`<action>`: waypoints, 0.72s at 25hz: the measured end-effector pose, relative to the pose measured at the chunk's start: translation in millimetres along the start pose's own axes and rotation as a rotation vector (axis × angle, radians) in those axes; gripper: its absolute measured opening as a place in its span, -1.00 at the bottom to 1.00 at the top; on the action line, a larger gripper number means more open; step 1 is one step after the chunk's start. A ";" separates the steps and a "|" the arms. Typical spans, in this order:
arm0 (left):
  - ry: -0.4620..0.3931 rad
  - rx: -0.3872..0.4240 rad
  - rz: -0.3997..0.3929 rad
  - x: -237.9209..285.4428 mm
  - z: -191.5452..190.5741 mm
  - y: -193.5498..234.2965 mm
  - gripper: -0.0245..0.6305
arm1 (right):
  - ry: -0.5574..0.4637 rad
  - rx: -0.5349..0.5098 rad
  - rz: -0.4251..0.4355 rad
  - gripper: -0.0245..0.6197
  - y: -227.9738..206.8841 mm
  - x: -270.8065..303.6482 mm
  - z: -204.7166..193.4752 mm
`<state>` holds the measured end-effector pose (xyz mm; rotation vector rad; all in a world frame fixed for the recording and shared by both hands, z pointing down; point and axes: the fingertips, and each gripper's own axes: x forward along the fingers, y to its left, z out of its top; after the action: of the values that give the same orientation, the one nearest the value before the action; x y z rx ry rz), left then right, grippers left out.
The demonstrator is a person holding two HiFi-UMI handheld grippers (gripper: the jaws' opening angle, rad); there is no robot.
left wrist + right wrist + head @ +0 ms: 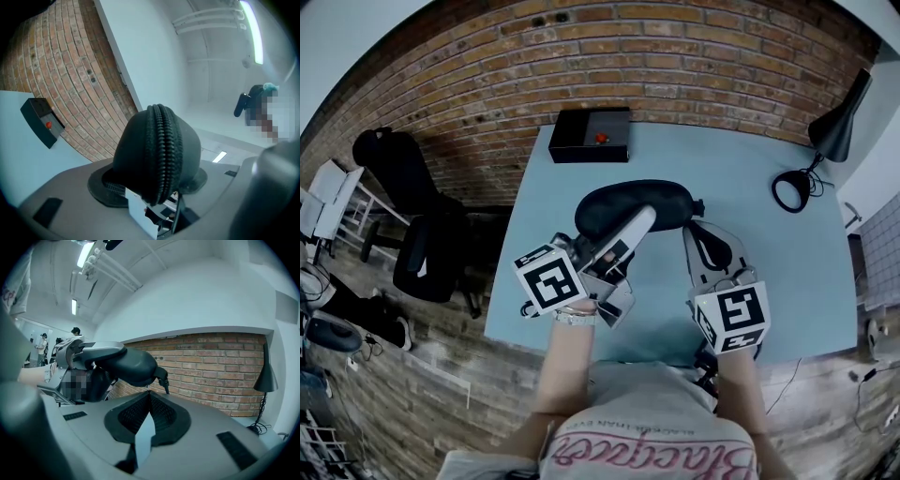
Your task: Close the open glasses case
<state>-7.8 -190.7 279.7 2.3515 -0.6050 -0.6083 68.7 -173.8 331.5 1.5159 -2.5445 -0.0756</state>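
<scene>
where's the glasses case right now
In the head view the glasses case is mid-picture over the blue table, clamped in the left gripper, with the right gripper just right of it and the black box beyond.

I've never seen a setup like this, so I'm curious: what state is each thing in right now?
left tongs: shut on the glasses case.
right tongs: shut, tips beside the zip pull.
glasses case: halves together, zip meshed at the end the left tongs hold.
zip pull: hanging down from the case.
desk lamp: upright, looks unlit.
</scene>
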 end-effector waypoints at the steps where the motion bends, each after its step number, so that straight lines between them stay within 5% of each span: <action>1: 0.010 0.015 -0.015 -0.9 0.0 -1.7 -0.14 | -0.006 -0.002 -0.003 -0.86 -1.7 -0.8 1.6; 18: 0.145 0.182 -0.143 -8.0 -11.2 -21.3 -0.15 | -0.104 -0.166 0.019 -0.86 -6.2 -12.2 28.0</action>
<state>-2.2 -166.3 275.4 2.6002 -0.4455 -0.4562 74.8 -167.4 301.7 1.4611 -2.5572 -0.3625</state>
